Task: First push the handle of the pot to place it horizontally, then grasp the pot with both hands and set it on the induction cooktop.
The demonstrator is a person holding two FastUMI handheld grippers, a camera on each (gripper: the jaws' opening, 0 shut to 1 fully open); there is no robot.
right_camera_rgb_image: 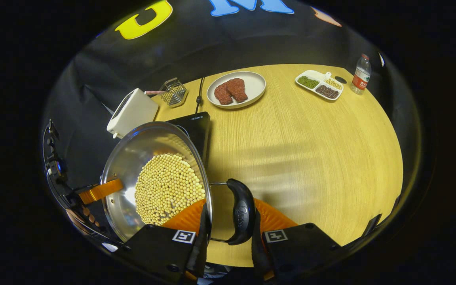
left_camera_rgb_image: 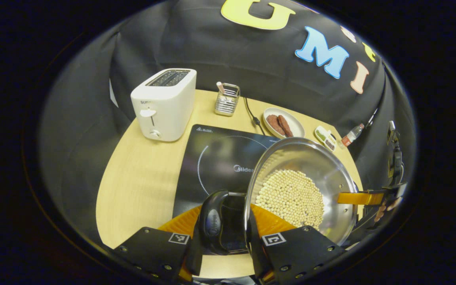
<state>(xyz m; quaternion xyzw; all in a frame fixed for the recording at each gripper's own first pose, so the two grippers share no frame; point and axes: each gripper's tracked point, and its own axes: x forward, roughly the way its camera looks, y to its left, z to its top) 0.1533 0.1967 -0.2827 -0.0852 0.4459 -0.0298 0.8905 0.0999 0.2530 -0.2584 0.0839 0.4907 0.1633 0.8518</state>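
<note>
Progress looks late: both grippers, left (left_camera_rgb_image: 222,237) and right (right_camera_rgb_image: 228,237), clamp black side handles of the shiny steel pot of pale beans (left_camera_rgb_image: 301,190), held at lower centre, partly above the black induction cooktop (left_camera_rgb_image: 216,158), not set down.

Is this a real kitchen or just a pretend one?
Probably a pretend kitchen set up in a booth: a wooden table against black cloth holds a toaster, an induction cooktop and a plate of meat, while two grippers carry a pot of beans.
</note>
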